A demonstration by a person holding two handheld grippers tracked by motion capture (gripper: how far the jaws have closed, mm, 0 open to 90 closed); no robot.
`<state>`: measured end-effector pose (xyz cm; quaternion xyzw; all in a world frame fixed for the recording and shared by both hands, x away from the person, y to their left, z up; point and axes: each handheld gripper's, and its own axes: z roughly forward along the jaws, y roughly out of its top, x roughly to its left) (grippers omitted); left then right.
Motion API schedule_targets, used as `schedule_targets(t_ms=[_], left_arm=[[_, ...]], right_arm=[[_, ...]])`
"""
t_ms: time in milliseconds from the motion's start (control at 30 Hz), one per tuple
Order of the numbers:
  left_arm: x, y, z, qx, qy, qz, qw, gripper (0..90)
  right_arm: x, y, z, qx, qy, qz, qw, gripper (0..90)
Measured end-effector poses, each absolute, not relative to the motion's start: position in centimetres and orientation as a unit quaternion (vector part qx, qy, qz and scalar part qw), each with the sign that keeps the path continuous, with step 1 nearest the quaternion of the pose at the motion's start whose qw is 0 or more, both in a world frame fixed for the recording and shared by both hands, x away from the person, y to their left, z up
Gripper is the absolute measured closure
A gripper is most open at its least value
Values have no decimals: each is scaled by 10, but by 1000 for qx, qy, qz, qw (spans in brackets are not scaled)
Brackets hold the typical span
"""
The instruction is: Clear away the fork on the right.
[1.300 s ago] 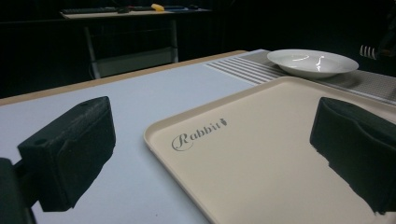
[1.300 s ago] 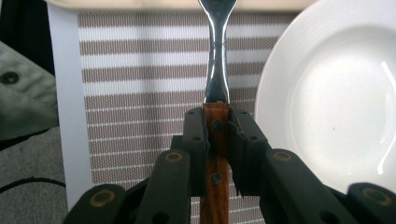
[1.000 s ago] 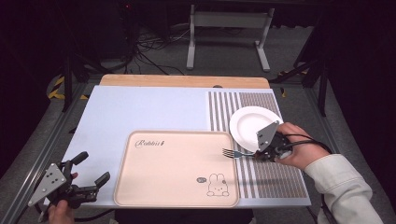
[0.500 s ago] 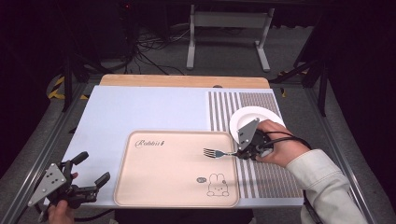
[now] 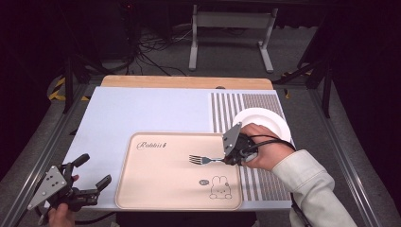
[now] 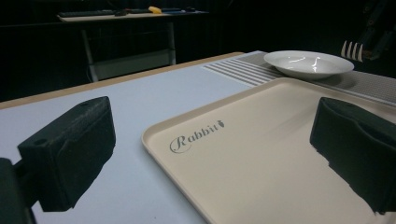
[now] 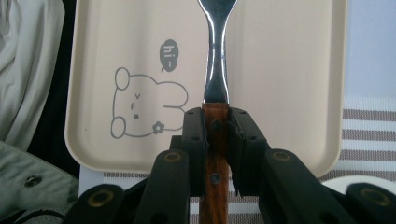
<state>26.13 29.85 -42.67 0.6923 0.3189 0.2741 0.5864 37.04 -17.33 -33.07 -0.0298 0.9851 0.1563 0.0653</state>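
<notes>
Left gripper (image 5: 92,182), a black two-jaw tool with a grey three-cornered plate on top, sits at the near left corner of the table with its jaws spread wide and nothing between them; in the left gripper view the two black pads frame the edge of the tray. Just to its right lies the beige rectangular plastic tray (image 5: 156,184), printed with "Rabbit" lettering and a small rabbit drawing, resting on the pale blue table mat (image 5: 142,111). Over the tray's right half hangs the fork with steel tines and a brown wooden handle (image 5: 204,160), tines pointing left, apparently just above the tray surface rather than lying on it, though contact cannot be told for certain. The right gripper (image 5: 232,159) pinches that wooden handle; the right gripper view shows both jaws pressed against the wood (image 7: 215,140). Farther right, on the grey striped part of the mat, stands the white round ceramic plate (image 5: 269,122), with nothing on it.

Judged from this, the fork has been picked up and carried over the tray; what remains is to lower it, let go and draw the hand away.
</notes>
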Motion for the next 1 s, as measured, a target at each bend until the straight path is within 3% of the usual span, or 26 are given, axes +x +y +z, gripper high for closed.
schedule_targets(t_ms=[500,1000], left_arm=[[261,299,-426,693,319,274,586,10],[261,299,-426,694,318,274,585,10]], right_arm=[[360,-155,-332,171,964,205,16,784],[356,-158,-338,316,923,216,52,785]])
